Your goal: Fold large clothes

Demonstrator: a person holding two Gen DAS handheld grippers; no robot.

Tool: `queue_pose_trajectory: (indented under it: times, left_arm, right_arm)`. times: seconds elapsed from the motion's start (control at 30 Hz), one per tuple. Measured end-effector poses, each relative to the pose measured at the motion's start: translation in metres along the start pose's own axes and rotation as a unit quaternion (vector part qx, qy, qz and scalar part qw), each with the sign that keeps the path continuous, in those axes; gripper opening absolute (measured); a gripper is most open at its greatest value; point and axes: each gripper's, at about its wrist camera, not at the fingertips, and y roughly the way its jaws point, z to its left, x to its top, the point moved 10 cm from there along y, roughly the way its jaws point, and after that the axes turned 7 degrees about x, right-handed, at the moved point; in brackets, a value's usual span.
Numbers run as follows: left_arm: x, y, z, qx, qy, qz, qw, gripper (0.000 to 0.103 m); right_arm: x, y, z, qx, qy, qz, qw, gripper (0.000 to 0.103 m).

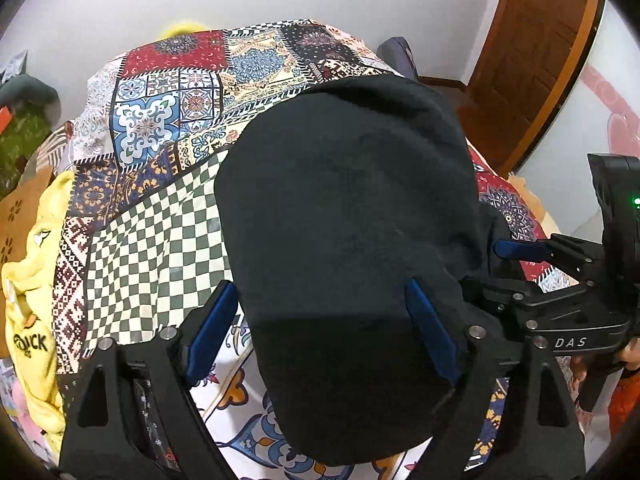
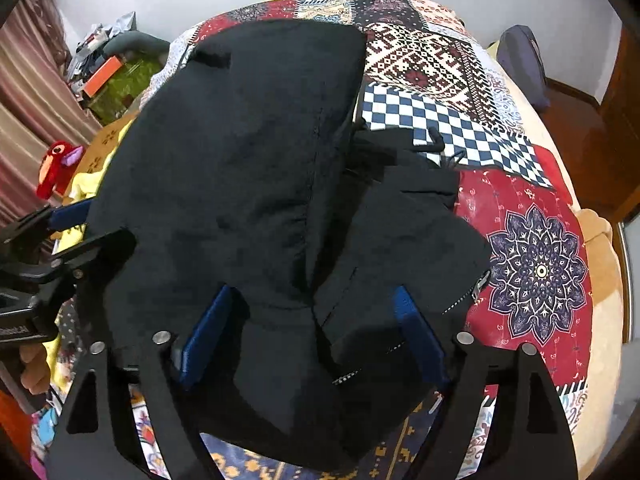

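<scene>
A large black garment (image 1: 352, 216) lies folded into a bundle on the patchwork bedspread (image 1: 160, 216). My left gripper (image 1: 320, 296) hangs over its near end with the jaws wide. The left blue pad (image 1: 212, 328) stands just off the cloth's edge and the right pad (image 1: 430, 332) is above the cloth. In the right wrist view the same garment (image 2: 240, 168) shows a zipper (image 2: 478, 282) on a folded flap. My right gripper (image 2: 316, 300) is open above it, gripping nothing. The right gripper's blue finger (image 1: 516, 250) shows at the garment's right side.
A yellow garment (image 1: 36, 280) lies at the bed's left edge beside a red plush toy (image 2: 56, 168). A cluttered shelf with an orange box (image 2: 104, 76) is at far left. A dark bag (image 2: 520, 64) and a wooden door (image 1: 532, 60) stand beyond the bed.
</scene>
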Motion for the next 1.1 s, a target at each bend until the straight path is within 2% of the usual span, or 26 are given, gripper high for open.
queue_pose_trajectory:
  times: [0.17, 0.37, 0.47, 0.57, 0.67, 0.8, 0.9, 1.0, 1.07, 1.1]
  left_arm:
    - [0.001, 0.001, 0.001, -0.013, -0.014, 0.007, 0.9998, 0.090]
    - [0.005, -0.024, 0.007, 0.016, 0.010, -0.019, 0.9997, 0.089]
    - [0.002, -0.030, 0.014, 0.011, 0.010, -0.020, 0.9997, 0.089]
    - [-0.003, -0.024, 0.022, -0.019, -0.018, -0.002, 0.9997, 0.095]
    - [-0.011, -0.012, 0.028, -0.068, -0.063, 0.020, 0.9955, 0.098]
    - [-0.018, 0.007, 0.030, -0.137, -0.132, 0.052, 0.9804, 0.103]
    - [-0.019, 0.017, 0.028, -0.178, -0.159, 0.066, 0.9689, 0.103]
    - [-0.016, 0.023, 0.025, -0.201, -0.168, 0.072, 0.9623, 0.103]
    - [-0.015, 0.027, 0.022, -0.215, -0.174, 0.075, 0.9582, 0.103]
    - [-0.014, 0.031, 0.020, -0.224, -0.177, 0.079, 0.9552, 0.103]
  right_arm:
    - [-0.001, -0.004, -0.002, 0.002, 0.001, -0.003, 1.000, 0.080]
    - [0.003, -0.023, 0.000, -0.002, 0.010, -0.026, 1.000, 0.082]
    - [0.003, -0.029, -0.007, 0.003, 0.024, -0.032, 0.999, 0.082]
    - [-0.002, -0.028, -0.019, 0.008, 0.041, -0.031, 0.999, 0.084]
    - [-0.010, -0.021, -0.036, 0.006, 0.062, -0.025, 0.998, 0.089]
    - [-0.018, -0.009, -0.048, 0.053, 0.116, -0.007, 0.992, 0.091]
    - [-0.017, -0.002, -0.050, 0.077, 0.134, 0.001, 0.988, 0.092]
    - [-0.014, 0.007, -0.056, 0.087, 0.144, 0.004, 0.986, 0.093]
    - [-0.013, 0.015, -0.066, 0.069, 0.157, 0.012, 0.985, 0.093]
    - [-0.013, 0.022, -0.069, 0.078, 0.167, 0.014, 0.983, 0.093]
